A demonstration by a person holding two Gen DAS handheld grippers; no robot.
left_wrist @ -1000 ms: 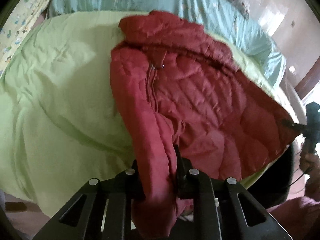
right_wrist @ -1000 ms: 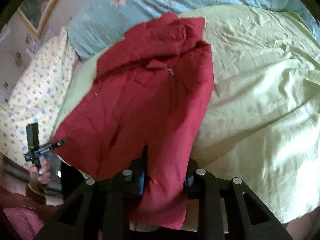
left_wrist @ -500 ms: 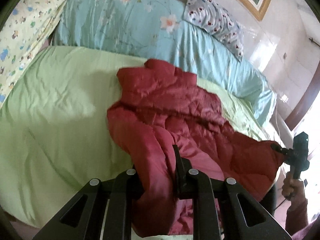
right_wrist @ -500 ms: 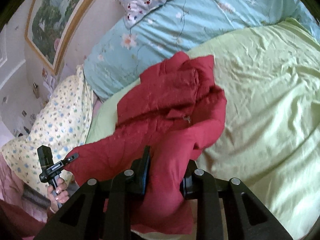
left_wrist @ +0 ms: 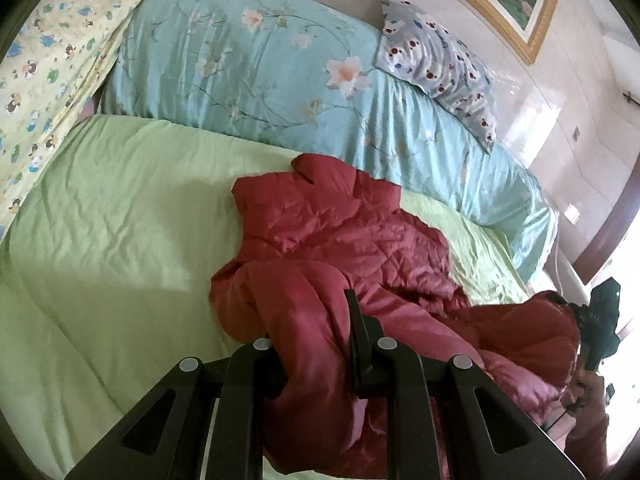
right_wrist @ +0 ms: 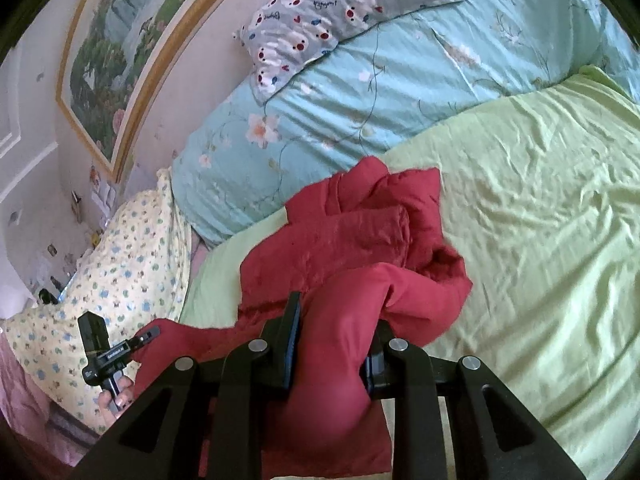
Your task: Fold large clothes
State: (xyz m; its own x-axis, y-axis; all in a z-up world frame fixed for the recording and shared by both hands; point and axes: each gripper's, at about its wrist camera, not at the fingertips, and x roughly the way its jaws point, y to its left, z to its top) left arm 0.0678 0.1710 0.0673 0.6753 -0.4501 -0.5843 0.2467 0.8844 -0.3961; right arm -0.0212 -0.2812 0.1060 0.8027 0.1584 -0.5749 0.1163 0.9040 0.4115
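Pale green bedding (left_wrist: 120,240) fills the lower and left part of the left wrist view and the right half of the right wrist view, with a light blue floral quilt (left_wrist: 260,68) rolled along its far edge, a grey bear-print pillow (right_wrist: 332,12) resting on top of that roll, and a yellow patterned blanket (right_wrist: 120,272) at the side; a gold-framed painting (right_wrist: 120,52) hangs on the wall at the upper left of the right wrist view. A dark red quilted jacket (left_wrist: 340,232) lies bunched near the middle of the green bedding, its upper part resting on the cover and its lower edge lifted toward both cameras. The left gripper (left_wrist: 312,344) points downward at a slant from the bottom centre of its frame, its jaws clamped on a thick fold of the jacket that spills over and below them; the right gripper (right_wrist: 336,344) sits the same way at the bottom centre of its own frame, angled down, its jaws clamped on another bunched fold of red fabric. At the right edge of the left wrist view the person's right hand (left_wrist: 584,384) grips the other tool's handle, the jacket hem stretched to it; at the lower left of the right wrist view the left hand (right_wrist: 116,400) wraps its handle likewise.
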